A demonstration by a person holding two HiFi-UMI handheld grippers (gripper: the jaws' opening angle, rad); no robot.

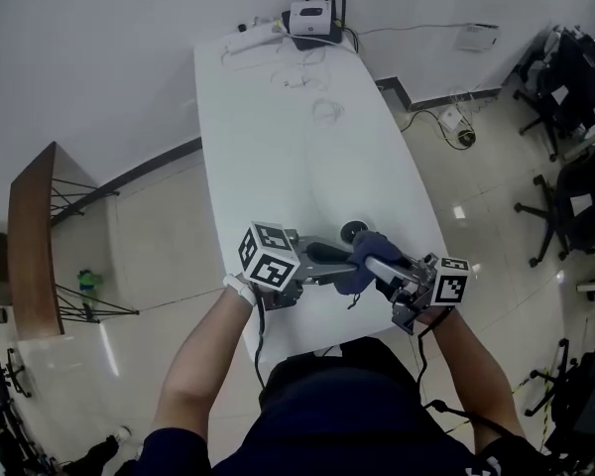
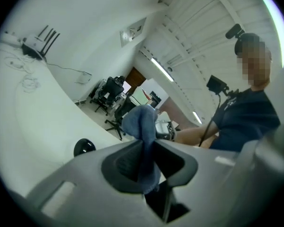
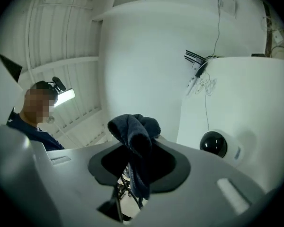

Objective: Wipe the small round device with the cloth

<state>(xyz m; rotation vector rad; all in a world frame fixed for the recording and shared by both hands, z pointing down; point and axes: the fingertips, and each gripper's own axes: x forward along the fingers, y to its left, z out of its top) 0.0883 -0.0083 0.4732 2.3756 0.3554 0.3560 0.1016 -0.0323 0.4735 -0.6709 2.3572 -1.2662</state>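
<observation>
The blue cloth hangs bunched in the air between my two grippers, just above the near end of the white table. My left gripper comes in from the left and is shut on the cloth. From the right, my right gripper meets it tip to tip, its jaws closed on the other part of the cloth. The small round device, a black dome on a white base, stands on the table just beyond the cloth, untouched. It also shows as the device and the device.
A router, a white power strip and loose cables lie at the table's far end. Office chairs stand on the floor to the right, and a wooden shelf to the left.
</observation>
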